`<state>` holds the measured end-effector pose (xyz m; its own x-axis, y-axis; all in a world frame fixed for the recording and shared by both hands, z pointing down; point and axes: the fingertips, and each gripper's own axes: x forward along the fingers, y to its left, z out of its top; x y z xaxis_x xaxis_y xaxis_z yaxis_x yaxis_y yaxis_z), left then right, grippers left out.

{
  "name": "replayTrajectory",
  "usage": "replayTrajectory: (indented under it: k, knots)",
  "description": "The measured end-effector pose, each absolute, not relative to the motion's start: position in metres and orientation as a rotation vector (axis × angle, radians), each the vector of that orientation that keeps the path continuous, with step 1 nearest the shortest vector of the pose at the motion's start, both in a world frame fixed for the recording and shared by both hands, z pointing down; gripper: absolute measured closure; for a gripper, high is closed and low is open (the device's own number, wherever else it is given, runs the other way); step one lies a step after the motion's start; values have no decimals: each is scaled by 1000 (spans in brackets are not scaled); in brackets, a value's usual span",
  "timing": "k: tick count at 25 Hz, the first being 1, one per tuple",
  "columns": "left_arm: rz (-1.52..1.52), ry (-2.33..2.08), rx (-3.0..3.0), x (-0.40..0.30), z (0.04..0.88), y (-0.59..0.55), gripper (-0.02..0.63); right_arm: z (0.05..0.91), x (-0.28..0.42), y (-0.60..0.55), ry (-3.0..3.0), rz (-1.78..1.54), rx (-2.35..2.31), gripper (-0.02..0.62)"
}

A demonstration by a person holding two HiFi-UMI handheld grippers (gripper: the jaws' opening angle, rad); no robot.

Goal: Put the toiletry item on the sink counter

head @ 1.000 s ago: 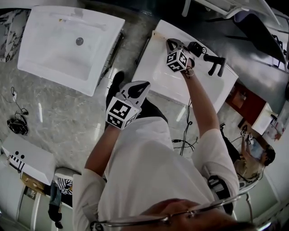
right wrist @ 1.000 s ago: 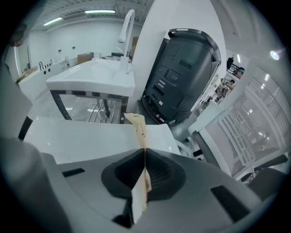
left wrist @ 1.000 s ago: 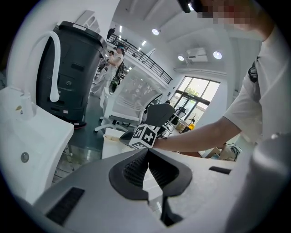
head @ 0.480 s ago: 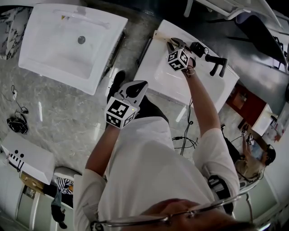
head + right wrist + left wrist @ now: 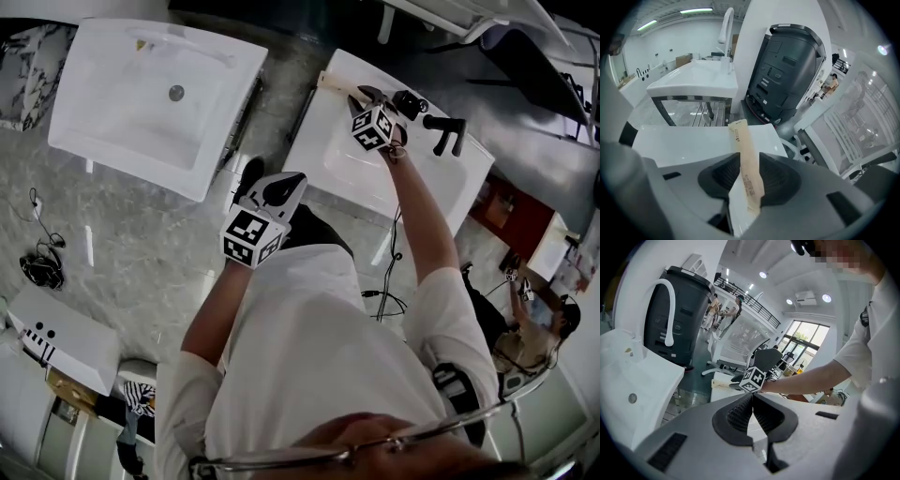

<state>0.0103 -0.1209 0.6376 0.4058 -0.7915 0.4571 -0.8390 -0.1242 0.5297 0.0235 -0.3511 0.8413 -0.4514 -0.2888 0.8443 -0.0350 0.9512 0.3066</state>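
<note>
Left claw [image 5: 752, 414] is close by the person's tummy, its jaws pressed together with nothing in them. Right claw [image 5: 743, 177] reaches out over the white sink counter [image 5: 679, 140], and its jaws are opening. A long tan paper packet [image 5: 742, 145] sits between them with a gap at one side. Tiny dark print runs along the packet, too small to read. The packet's far end is at the counter's far corner. Farther off stand another white sink [image 5: 693, 77] and a big dark grey machine [image 5: 787, 70].

Long, narrow tan toiletry sachet [image 5: 743, 159] [image 5: 328, 81] with fine dark print down its length, stretched out flat on the white sink counter [image 5: 679, 140] [image 5: 307, 136]. Its far end reaches the counter's back corner.
</note>
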Motion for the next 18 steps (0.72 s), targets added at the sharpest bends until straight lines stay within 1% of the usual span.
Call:
replayTrajectory:
  k: [9, 18]
  knots:
    - [62, -1408, 1927, 3, 623, -111, 601, 810, 27, -343, -2044, -310, 267, 468]
    - [31, -1396, 1970, -5, 603, -110, 601, 765, 37, -330, -2089, -296, 311, 514]
